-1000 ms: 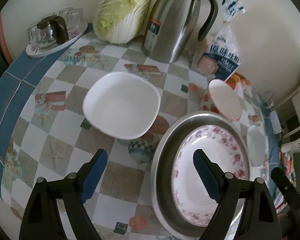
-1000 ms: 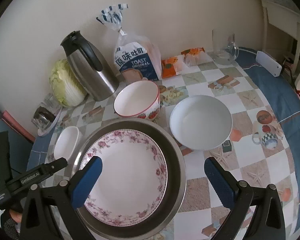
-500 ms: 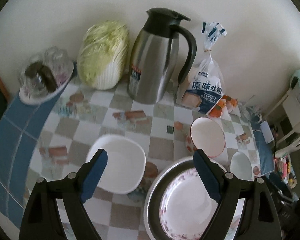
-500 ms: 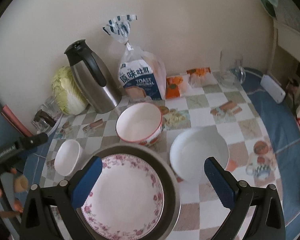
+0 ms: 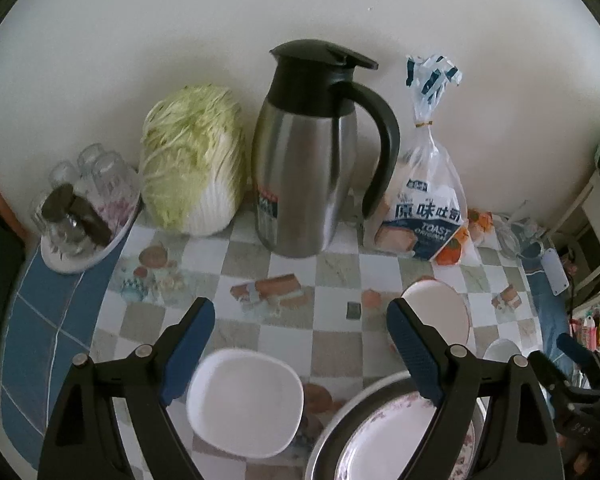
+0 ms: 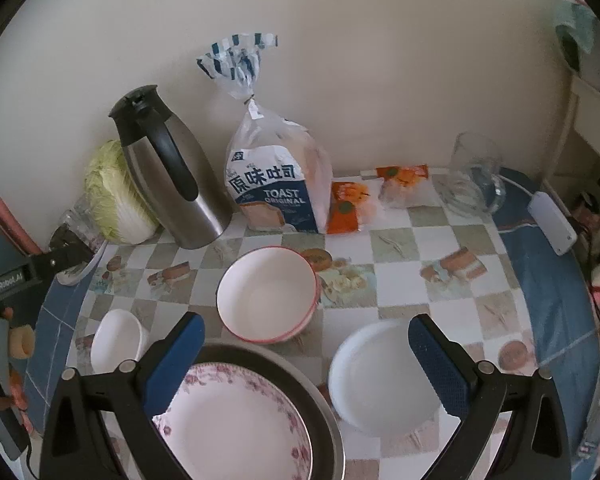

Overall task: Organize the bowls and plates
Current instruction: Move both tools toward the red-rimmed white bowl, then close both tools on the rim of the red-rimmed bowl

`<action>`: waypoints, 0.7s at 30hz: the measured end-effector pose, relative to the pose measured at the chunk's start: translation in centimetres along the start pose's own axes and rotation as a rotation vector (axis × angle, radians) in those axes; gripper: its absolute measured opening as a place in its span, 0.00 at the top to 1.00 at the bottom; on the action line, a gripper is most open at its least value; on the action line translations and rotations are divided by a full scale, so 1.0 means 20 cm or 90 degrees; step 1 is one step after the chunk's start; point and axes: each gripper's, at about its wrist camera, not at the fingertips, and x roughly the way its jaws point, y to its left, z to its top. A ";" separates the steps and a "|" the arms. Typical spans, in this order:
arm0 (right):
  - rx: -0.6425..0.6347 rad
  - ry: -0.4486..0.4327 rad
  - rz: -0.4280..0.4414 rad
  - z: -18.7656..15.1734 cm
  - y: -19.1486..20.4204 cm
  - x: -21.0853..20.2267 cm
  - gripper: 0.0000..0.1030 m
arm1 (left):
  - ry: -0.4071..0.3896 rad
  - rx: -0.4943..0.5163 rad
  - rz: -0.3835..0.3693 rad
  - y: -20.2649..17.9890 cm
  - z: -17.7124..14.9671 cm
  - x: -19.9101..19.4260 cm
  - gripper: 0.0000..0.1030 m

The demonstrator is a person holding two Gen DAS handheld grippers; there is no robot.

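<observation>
Both grippers' fingers spread wide, empty; floral plate (image 6: 236, 428) lies below, by the left gripper (image 5: 300, 344) and right gripper (image 6: 306, 360)

steel jug (image 5: 306, 176): brushed metal body, matt black plastic lid and handle. basin (image 6: 324, 412): dull grey metal. floral plate (image 6: 236, 428) and red-rimmed bowl (image 6: 266, 294): glossy glazed ceramic. square white bowl (image 5: 244, 402): smooth, faint sheen. bread bag (image 6: 276, 184): thin shiny clear plastic. tablecloth (image 5: 292, 328): smooth printed, slight sheen. glasses (image 5: 100, 176): clear glass. gripper pads (image 6: 440, 364): blue, ribbed, matt.
</observation>
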 end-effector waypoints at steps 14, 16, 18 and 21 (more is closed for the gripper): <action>0.006 0.050 -0.033 0.09 -0.01 0.26 0.00 | 0.018 0.003 0.020 -0.10 0.14 0.20 0.14; 0.012 0.055 -0.038 0.08 -0.02 0.29 0.00 | 0.032 -0.009 0.011 -0.11 0.12 0.26 0.14; 0.010 0.064 -0.037 0.08 -0.03 0.32 0.00 | 0.052 -0.020 -0.002 -0.12 0.09 0.32 0.14; 0.010 0.076 -0.036 0.06 -0.04 0.37 0.01 | 0.076 -0.017 -0.012 -0.16 0.05 0.40 0.14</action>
